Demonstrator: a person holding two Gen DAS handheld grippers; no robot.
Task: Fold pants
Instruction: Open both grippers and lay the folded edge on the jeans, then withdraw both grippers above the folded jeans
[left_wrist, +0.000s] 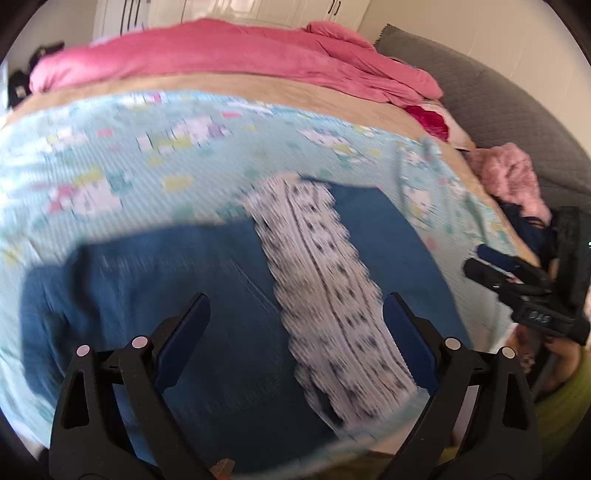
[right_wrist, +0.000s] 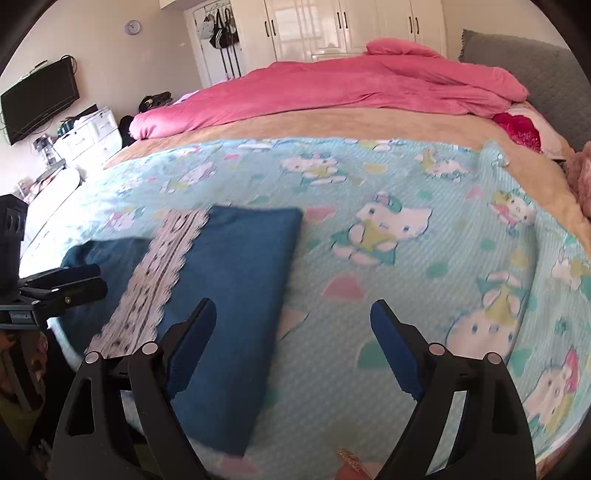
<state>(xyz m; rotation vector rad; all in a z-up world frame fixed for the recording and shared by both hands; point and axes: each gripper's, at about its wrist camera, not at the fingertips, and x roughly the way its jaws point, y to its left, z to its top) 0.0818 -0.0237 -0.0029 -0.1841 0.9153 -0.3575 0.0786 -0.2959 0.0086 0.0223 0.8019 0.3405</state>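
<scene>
Evidently the blue pants lie folded on the bed, lace band up (at eleven o'clock of the right gripper); both it and the left gripper hover, fingers wide, holding nothing.

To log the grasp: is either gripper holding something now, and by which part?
Nothing is held. The left gripper and right gripper are both open above the folded blue pants with the white lace band.

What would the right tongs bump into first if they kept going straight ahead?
Most likely the cartoon-print bed cover: the open right tongs point down at it, just right of the folded blue pants. Depth is hard to judge.
</scene>
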